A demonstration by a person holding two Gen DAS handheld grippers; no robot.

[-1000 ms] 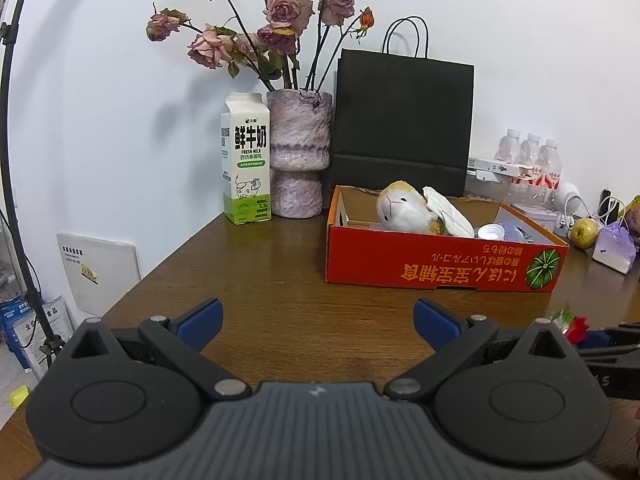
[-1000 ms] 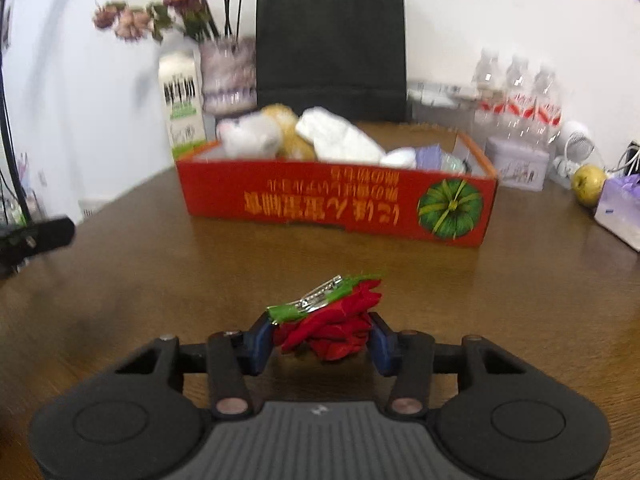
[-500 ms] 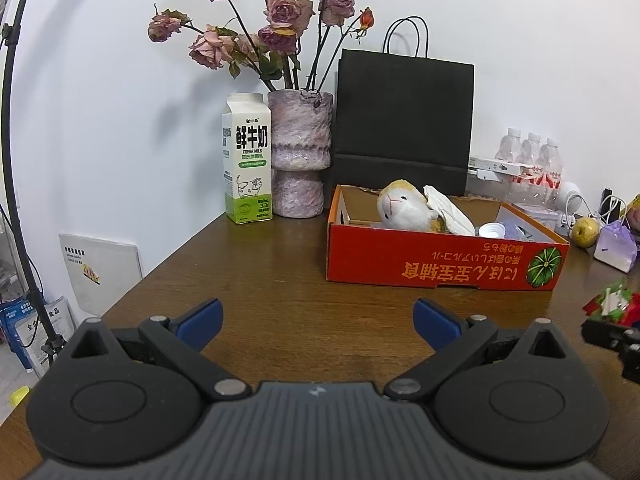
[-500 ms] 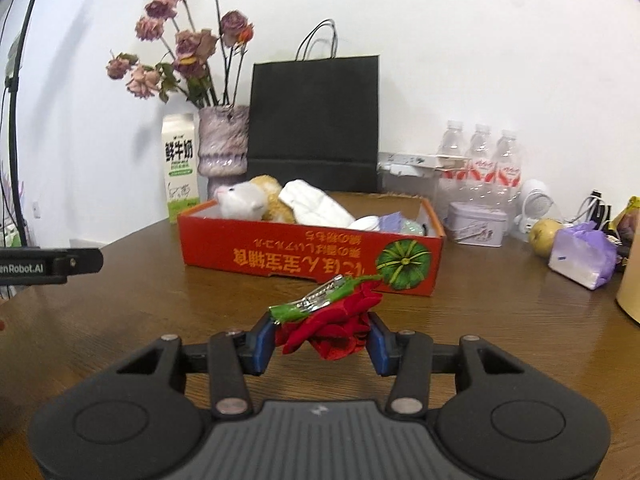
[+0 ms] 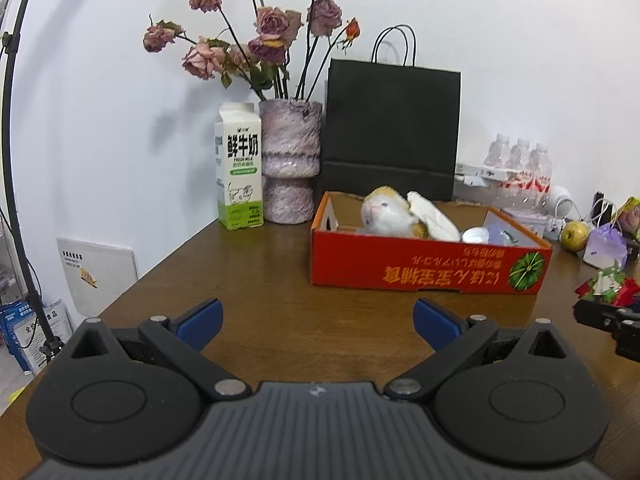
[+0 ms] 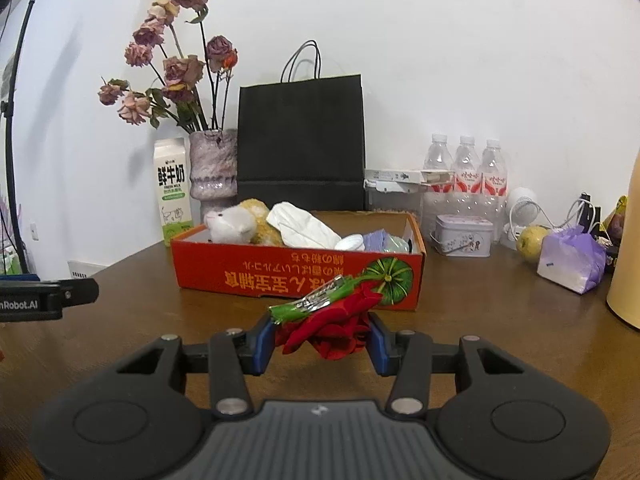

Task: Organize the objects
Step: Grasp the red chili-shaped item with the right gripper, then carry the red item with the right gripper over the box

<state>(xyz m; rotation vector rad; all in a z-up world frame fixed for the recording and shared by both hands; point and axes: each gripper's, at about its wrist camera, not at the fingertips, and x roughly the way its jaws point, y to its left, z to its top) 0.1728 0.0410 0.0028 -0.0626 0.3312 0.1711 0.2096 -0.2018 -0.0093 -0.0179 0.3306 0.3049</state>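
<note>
My right gripper point(image 6: 322, 338) is shut on a red fabric flower clip point(image 6: 332, 328) with a green leaf and a metal pin, held above the wooden table in front of the red cardboard box point(image 6: 296, 276). The clip also shows at the right edge of the left wrist view point(image 5: 608, 286). The box point(image 5: 424, 270) holds a plush toy point(image 5: 386, 212), a white cloth point(image 6: 302, 226) and small items. My left gripper point(image 5: 318, 320) is open and empty, low over the table to the left of the box.
A milk carton point(image 5: 240, 168), a vase of dried roses point(image 5: 290, 164) and a black paper bag point(image 5: 392, 132) stand behind the box. Water bottles point(image 6: 464, 172), a tin point(image 6: 464, 236), a pear point(image 6: 532, 238), a purple bag point(image 6: 570, 258) and a yellow container point(image 6: 626, 256) stand at the right.
My right gripper has risen with the flower clip and come a little nearer the box. My left gripper has stayed where it was, open.
</note>
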